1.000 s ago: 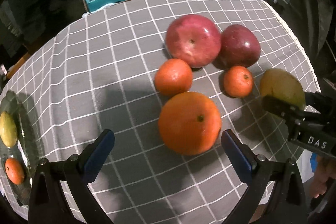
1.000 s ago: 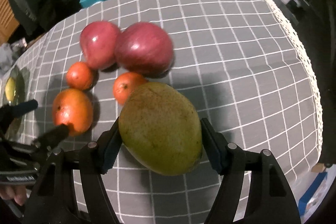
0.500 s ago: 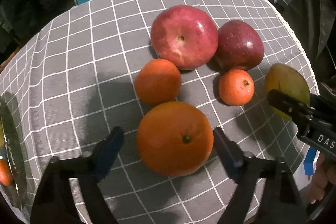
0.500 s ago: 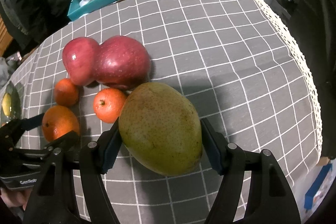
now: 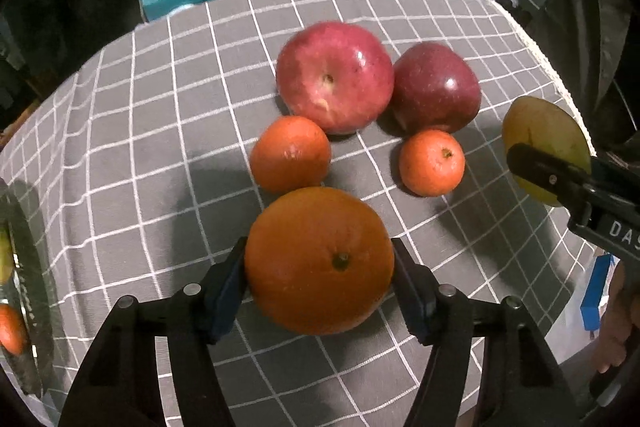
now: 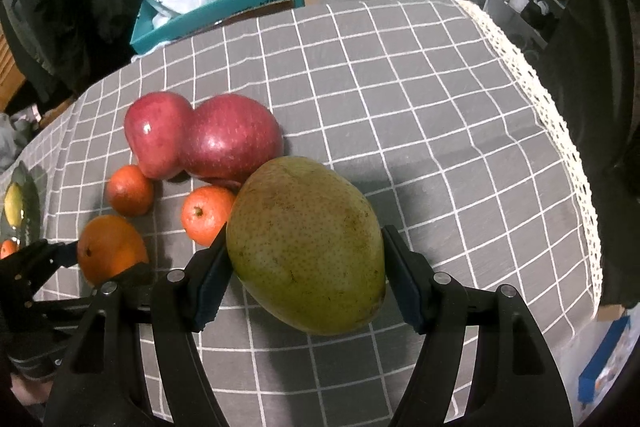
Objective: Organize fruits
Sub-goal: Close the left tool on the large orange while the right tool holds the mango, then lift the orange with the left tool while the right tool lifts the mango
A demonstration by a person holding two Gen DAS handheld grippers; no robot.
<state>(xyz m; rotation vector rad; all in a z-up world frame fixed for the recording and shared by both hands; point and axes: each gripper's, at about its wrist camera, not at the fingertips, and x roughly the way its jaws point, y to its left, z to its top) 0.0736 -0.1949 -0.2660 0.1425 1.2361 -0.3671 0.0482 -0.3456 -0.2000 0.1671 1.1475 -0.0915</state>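
The left gripper [image 5: 319,281] has just been closing, and its fingers [image 5: 226,283] now press both sides of the big orange [image 5: 318,261], which seems to sit on the counter [image 5: 160,131], ready for lifting. The right gripper [image 6: 306,279] holds the mango [image 6: 306,243] across its narrow width, probably so the long fruit cannot roll out. Two apples [image 5: 334,77] and two small oranges [image 5: 290,153] wait clustered behind; a plate [image 5: 28,267] at the left edge, already holding fruit, looks like the destination.
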